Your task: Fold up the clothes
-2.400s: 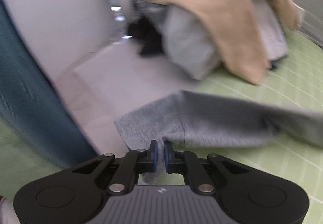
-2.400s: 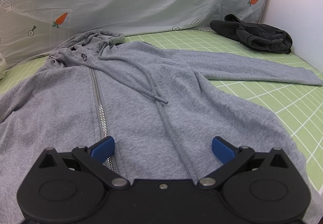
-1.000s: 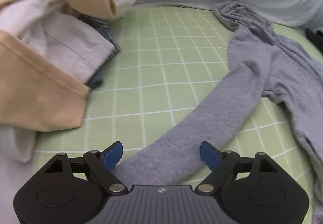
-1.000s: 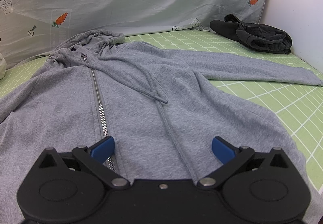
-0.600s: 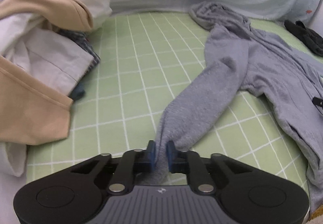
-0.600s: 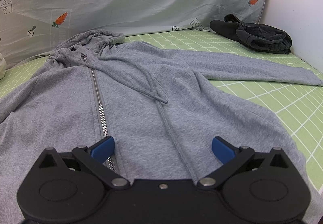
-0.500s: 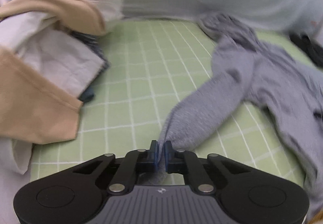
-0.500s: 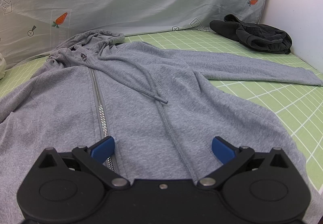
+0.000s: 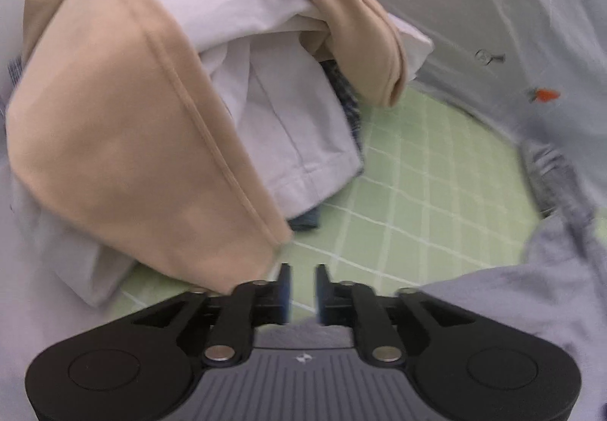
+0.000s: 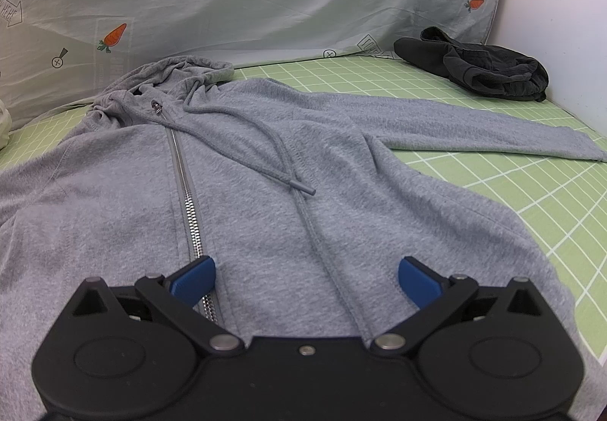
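The grey hoodie [image 10: 265,170] lies flat on the green checked sheet [image 10: 531,193], hood away, zipper running toward the wide-open, empty right tool [image 10: 303,277]. The left tool [image 9: 301,292], level and low, stands slightly parted; whether it grips cloth is unclear.

My hoodie [image 10: 265,170]: soft matt grey fleece w/ shiny metal zip [image 10: 187,201]. Bed sheet [image 10: 531,193]: smooth matt cloth. My grippers' bodies: matt black plastic, blue pads [image 10: 417,278].

A grey zip-up hoodie [image 10: 265,170] lies face up and zipped on the green checked sheet [image 10: 550,193], hood bunched at the far end (one sleeve [image 10: 474,131] stretched out sideways).
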The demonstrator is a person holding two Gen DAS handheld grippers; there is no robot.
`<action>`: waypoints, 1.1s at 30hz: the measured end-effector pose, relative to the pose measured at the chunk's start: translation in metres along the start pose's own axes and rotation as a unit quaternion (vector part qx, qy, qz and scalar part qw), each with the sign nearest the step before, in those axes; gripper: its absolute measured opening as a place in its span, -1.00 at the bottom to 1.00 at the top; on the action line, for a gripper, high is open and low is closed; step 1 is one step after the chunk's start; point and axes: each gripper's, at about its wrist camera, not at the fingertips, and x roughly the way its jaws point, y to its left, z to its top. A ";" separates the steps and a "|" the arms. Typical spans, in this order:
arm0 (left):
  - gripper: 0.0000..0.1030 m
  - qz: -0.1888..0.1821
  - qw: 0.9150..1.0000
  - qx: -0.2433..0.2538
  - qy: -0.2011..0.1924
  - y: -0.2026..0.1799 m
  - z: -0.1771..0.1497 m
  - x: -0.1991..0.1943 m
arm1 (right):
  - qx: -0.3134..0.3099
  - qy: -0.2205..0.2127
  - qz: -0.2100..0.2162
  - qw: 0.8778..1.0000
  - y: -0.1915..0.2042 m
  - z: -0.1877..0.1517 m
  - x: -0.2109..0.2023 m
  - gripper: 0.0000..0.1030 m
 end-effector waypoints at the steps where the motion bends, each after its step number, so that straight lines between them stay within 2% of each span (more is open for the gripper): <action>1: -0.21 -0.002 1.000 0.003 0.001 -0.002 -0.002 -0.002 | 0.000 0.000 0.000 1.000 0.000 0.000 0.000 1.00; 5: 0.24 0.006 0.999 0.034 0.013 -0.021 -0.010 -0.006 | -0.009 0.008 0.002 1.000 0.001 0.004 0.002 1.00; 11: 0.28 -0.021 0.996 0.077 0.034 -0.062 -0.019 -0.003 | -0.031 0.065 0.050 0.996 -0.002 0.047 0.027 1.00; 14: 0.28 -0.037 0.994 0.099 0.040 -0.094 -0.017 0.006 | -0.020 0.053 0.071 0.996 -0.012 0.081 0.038 1.00; 20: 0.30 -0.071 0.992 0.096 0.041 -0.164 -0.005 0.033 | -0.068 0.049 0.100 0.991 -0.028 0.153 0.087 1.00; 24: 0.32 -0.078 0.987 0.128 0.048 -0.218 0.004 0.062 | -0.140 0.055 0.140 0.979 -0.018 0.191 0.137 0.63; 27: 0.32 -0.081 0.983 0.155 0.056 -0.260 0.015 0.087 | -0.181 0.064 0.177 0.965 0.008 0.210 0.171 0.09; 28: 0.32 -0.083 0.982 0.162 0.058 -0.272 0.019 0.095 | -0.188 0.069 0.187 0.962 0.015 0.215 0.181 -0.02; 30: 0.32 -0.093 0.977 0.177 0.070 -0.296 0.026 0.114 | -0.186 0.082 0.207 0.957 0.026 0.222 0.202 -0.09; 33: 0.30 -0.097 0.968 0.217 0.082 -0.325 0.029 0.136 | -0.161 0.110 0.231 0.953 0.037 0.227 0.229 -0.33</action>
